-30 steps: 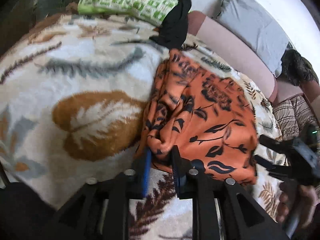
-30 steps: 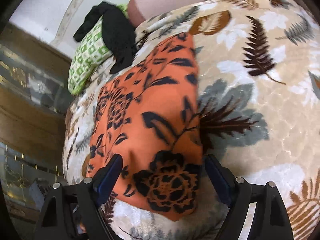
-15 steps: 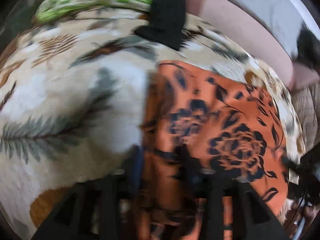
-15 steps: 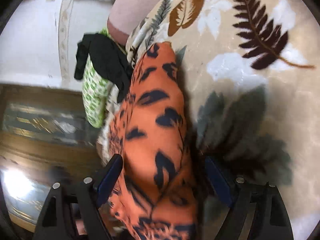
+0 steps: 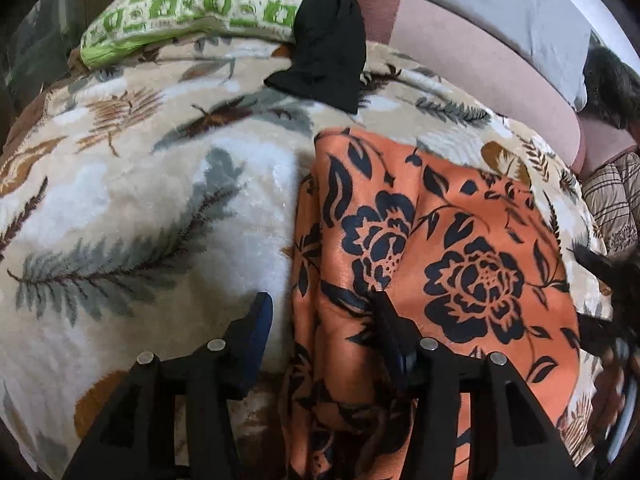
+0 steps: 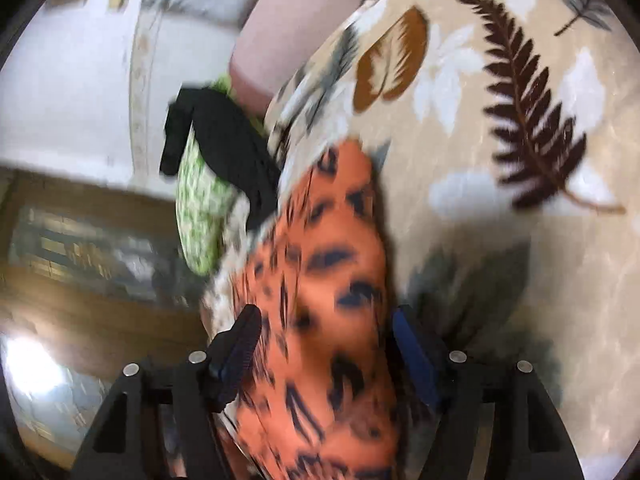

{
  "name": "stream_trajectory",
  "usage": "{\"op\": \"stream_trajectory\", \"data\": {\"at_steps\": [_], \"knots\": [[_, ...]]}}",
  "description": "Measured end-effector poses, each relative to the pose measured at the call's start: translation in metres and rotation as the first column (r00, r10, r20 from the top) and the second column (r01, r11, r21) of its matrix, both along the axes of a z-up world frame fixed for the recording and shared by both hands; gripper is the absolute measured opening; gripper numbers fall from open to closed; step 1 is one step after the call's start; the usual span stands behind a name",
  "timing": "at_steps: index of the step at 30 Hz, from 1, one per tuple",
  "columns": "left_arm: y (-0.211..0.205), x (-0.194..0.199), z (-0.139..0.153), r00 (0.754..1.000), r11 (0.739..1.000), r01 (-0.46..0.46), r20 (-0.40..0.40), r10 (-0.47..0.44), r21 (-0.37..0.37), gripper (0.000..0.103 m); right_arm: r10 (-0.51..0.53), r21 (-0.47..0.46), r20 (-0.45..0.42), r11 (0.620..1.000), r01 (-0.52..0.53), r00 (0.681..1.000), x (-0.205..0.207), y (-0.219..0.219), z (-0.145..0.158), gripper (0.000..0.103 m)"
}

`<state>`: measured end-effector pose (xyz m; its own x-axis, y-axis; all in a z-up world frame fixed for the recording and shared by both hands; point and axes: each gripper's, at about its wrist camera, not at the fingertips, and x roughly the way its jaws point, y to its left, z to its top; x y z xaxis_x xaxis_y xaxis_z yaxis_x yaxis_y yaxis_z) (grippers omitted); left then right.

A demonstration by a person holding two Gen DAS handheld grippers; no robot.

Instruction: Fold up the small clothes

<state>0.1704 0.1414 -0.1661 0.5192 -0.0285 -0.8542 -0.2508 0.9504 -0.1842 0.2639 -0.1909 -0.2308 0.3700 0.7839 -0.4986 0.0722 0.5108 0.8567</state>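
An orange garment with black flowers lies folded on a leaf-print blanket. My left gripper is open. Its left finger is over the blanket and its right finger rests on the garment, so the garment's left edge lies between them, unpressed. In the blurred right wrist view the orange garment runs as a long ridge between the fingers of my right gripper. Those jaws are opening, and both pads show free of the cloth.
A black garment drapes over a green patterned pillow at the far end of the blanket. A pink bolster and a grey cushion run along the back. Wooden furniture stands beyond the bed's edge.
My left gripper let go of the garment's bunched corner, opened and slid along the left edge. The right gripper rolled and dipped, and its fingers now stand closer around the cloth.
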Motion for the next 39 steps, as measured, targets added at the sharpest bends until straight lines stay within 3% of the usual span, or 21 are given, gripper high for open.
{"op": "stream_trajectory", "data": {"at_steps": [1, 2, 5, 6, 8, 9, 10, 13, 15, 17, 19, 24, 26, 27, 28, 31, 32, 33, 35, 36, 39], "knots": [[0.004, 0.002, -0.004, 1.0, 1.0, -0.009, -0.011, 0.009, -0.025, 0.054, 0.052, 0.023, -0.079, 0.998, -0.05, 0.996, 0.015, 0.011, -0.017, 0.061], [0.009, 0.002, -0.005, 1.0, 0.999, -0.018, -0.015, 0.017, -0.049, 0.056, 0.072, 0.006, -0.094, 0.997, -0.071, 0.993, 0.02, 0.019, -0.017, 0.036], [0.013, 0.002, -0.007, 1.0, 0.998, -0.012, -0.012, 0.011, -0.061, 0.06, 0.106, -0.106, 0.093, 0.99, -0.096, 0.99, 0.011, 0.035, 0.031, 0.03], [0.012, 0.003, -0.008, 1.0, 0.998, -0.016, -0.016, 0.015, -0.06, 0.06, 0.096, -0.121, 0.088, 0.989, -0.085, 0.992, 0.013, 0.035, 0.03, 0.03], [0.01, -0.001, -0.001, 0.999, 0.997, -0.029, -0.019, 0.028, -0.067, 0.059, 0.072, -0.193, -0.004, 0.979, -0.072, 0.997, 0.016, 0.033, 0.011, 0.039], [0.009, -0.004, 0.003, 0.999, 0.998, -0.033, -0.017, 0.032, -0.058, 0.059, 0.051, -0.202, -0.083, 0.977, -0.067, 0.995, 0.012, 0.028, -0.003, 0.053], [0.006, -0.013, 0.014, 1.0, 0.999, -0.027, -0.004, 0.027, -0.042, 0.058, 0.036, -0.152, -0.089, 0.987, -0.049, 0.995, 0.005, 0.021, -0.006, 0.063], [-0.001, -0.041, 0.039, 0.998, 0.999, 0.005, 0.069, -0.002, -0.044, 0.058, 0.057, -0.084, 0.009, 0.995, -0.056, 0.998, -0.03, 0.009, 0.008, 0.072], [-0.006, -0.061, 0.039, 0.996, 0.999, 0.016, 0.082, -0.014, -0.03, 0.058, 0.044, -0.102, 0.013, 0.994, -0.043, 0.999, -0.052, 0.002, 0.01, 0.073], [-0.008, -0.063, 0.01, 1.0, 0.999, 0.026, -0.003, -0.026, -0.024, 0.059, 0.098, -0.083, 0.01, 0.992, -0.097, 0.995, -0.064, 0.005, 0.003, 0.071], [0.0, -0.062, -0.004, 1.0, 0.997, -0.006, 0.004, 0.007, -0.076, 0.06, 0.154, -0.088, -0.015, 0.984, -0.155, 0.988, -0.069, 0.019, -0.007, 0.047], [-0.008, -0.073, 0.024, 0.999, 0.998, 0.002, 0.033, 0.0, -0.066, 0.05, 0.078, -0.206, 0.125, 0.977, -0.051, 0.989, -0.085, 0.015, 0.036, 0.037], [-0.003, -0.085, 0.03, 0.999, 0.994, -0.018, 0.049, 0.023, -0.11, 0.05, 0.036, -0.226, 0.082, 0.974, -0.017, 0.996, -0.083, 0.006, 0.025, 0.052], [0.001, -0.091, 0.031, 0.998, 0.991, -0.025, 0.053, 0.032, -0.128, 0.05, 0.033, -0.203, 0.014, 0.979, -0.03, 0.999, -0.084, 0.005, 0.014, 0.077], [0.005, -0.096, 0.032, 0.998, 0.989, -0.03, 0.058, 0.039, -0.148, 0.051, 0.024, -0.171, -0.024, 0.985, -0.027, 0.999, -0.088, 0.003, 0.006, 0.079], [0.002, -0.099, 0.019, 0.999, 0.988, -0.006, 0.038, 0.012, -0.152, 0.056, 0.047, -0.178, 0.043, 0.983, -0.039, 0.998, -0.105, 0.005, 0.01, 0.079], [0.002, -0.097, 0.009, 1.0, 0.989, 0.009, 0.012, -0.008, -0.146, 0.039, 0.072, -0.152, 0.039, 0.986, -0.065, 0.997, -0.109, 0.009, 0.006, 0.079], [0.004, -0.094, -0.001, 1.0, 0.983, 0.021, -0.003, -0.022, -0.18, 0.031, 0.096, -0.133, 0.026, 0.987, -0.092, 0.995, -0.106, 0.012, 0.004, 0.079], [0.019, -0.095, -0.008, 1.0, 0.945, -0.03, -0.006, 0.029, -0.327, 0.022, 0.188, -0.145, 0.032, 0.973, -0.181, 0.982, -0.107, 0.03, 0.002, 0.044], [0.023, -0.097, -0.004, 0.999, 0.938, -0.04, -0.001, 0.043, -0.345, 0.02, 0.185, -0.156, 0.034, 0.972, -0.178, 0.982, -0.108, 0.033, 0.007, 0.029], [0.025, -0.1, -0.003, 0.999, 0.947, -0.034, 0.014, 0.04, -0.319, 0.018, 0.205, -0.192, 0.109, 0.964, -0.182, 0.973, -0.114, 0.037, 0.03, 0.028]]}}
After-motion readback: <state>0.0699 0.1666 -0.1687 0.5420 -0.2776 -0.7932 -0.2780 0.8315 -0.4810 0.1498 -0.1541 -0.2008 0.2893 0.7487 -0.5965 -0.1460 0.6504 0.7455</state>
